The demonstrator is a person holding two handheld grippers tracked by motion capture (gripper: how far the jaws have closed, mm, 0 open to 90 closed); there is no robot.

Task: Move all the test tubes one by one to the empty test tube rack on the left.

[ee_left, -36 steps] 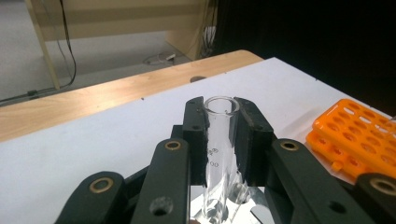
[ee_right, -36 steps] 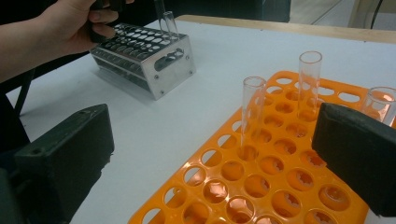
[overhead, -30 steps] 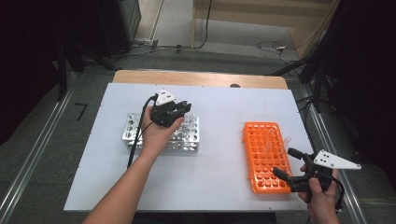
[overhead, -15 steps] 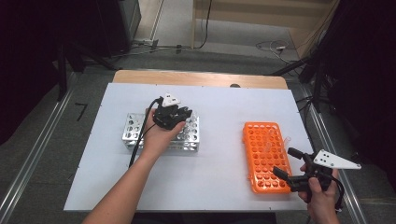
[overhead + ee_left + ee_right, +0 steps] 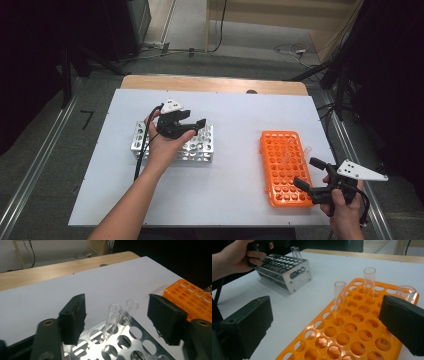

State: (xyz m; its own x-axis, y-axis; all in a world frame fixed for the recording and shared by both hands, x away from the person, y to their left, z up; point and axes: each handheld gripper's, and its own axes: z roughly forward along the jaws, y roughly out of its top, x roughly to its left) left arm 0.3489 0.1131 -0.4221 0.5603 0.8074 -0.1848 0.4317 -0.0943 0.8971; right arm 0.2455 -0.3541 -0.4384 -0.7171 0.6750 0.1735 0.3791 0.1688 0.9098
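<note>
Left gripper: jaws just opened, released, either side of two glass tubes standing in the metal rack at worktop centre-left. Right gripper: jaws released, empty, at the orange rack, near right.

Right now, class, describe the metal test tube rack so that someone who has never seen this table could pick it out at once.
Start at the white table and look to its left half, under the left gripper, whose jaws have just been opening with nothing between them. The metal rack stands there, a shiny silver block drilled with round holes, two clear tubes upright in it. Its neighbour, the orange rack, is flat plastic.
</note>
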